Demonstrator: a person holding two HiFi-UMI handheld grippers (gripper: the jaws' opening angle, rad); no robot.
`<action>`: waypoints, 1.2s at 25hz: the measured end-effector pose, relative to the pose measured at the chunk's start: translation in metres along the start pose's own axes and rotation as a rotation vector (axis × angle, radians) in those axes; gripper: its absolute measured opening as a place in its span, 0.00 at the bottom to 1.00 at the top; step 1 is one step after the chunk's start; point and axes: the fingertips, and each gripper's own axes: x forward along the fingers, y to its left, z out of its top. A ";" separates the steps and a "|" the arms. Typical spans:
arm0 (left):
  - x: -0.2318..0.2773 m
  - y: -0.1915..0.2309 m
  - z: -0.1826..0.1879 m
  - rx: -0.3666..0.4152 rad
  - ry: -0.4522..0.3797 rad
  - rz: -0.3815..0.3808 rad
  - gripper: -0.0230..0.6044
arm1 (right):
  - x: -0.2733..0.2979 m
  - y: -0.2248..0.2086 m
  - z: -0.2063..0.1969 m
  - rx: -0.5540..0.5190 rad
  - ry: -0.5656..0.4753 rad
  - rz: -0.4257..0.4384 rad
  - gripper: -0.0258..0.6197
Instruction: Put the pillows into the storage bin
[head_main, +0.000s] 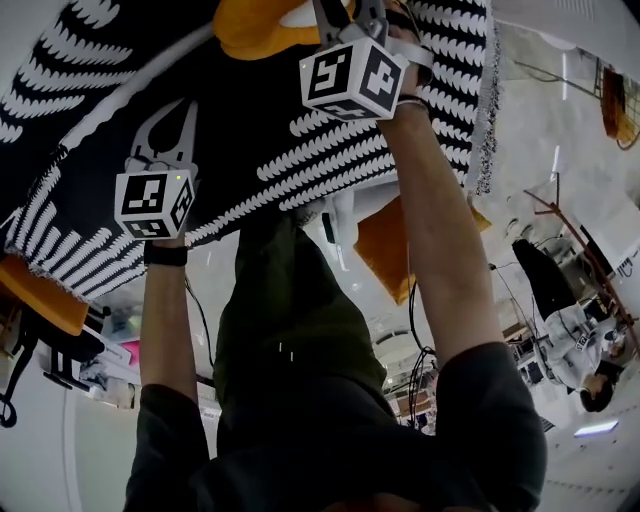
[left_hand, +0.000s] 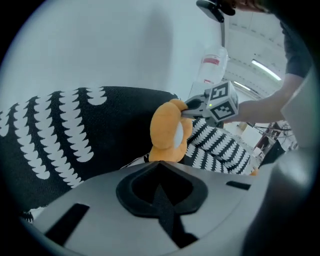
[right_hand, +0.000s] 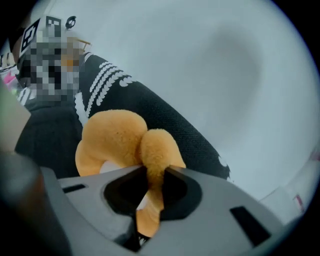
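A large black pillow (head_main: 250, 120) with white scallop rows and a fringed edge fills the upper head view. On it lies an orange plush pillow (head_main: 250, 25). My right gripper (head_main: 345, 12) is shut on that orange pillow (right_hand: 115, 137), a fold of plush pinched between its jaws (right_hand: 150, 175). The left gripper view shows the same grip from the side, orange pillow (left_hand: 167, 132) in the right gripper (left_hand: 192, 106). My left gripper (head_main: 180, 110) lies on the black pillow (left_hand: 75, 135), its jaws together (left_hand: 157, 182) with a dark strip of fabric between them.
Another orange pillow (head_main: 385, 245) shows below the black one, and an orange edge (head_main: 40, 295) at far left. More scallop-patterned fabric (left_hand: 220, 145) lies under the right gripper. A clear bottle (left_hand: 210, 67) stands behind. A person (head_main: 570, 340) is at the right.
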 end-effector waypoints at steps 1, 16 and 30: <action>0.000 -0.004 0.002 0.008 -0.002 -0.004 0.04 | -0.012 0.000 -0.005 0.027 -0.001 -0.014 0.12; 0.010 -0.189 0.024 0.239 0.014 -0.225 0.04 | -0.270 -0.008 -0.151 0.428 0.128 -0.295 0.12; 0.004 -0.410 -0.046 0.496 0.112 -0.519 0.04 | -0.505 0.098 -0.324 0.731 0.347 -0.543 0.12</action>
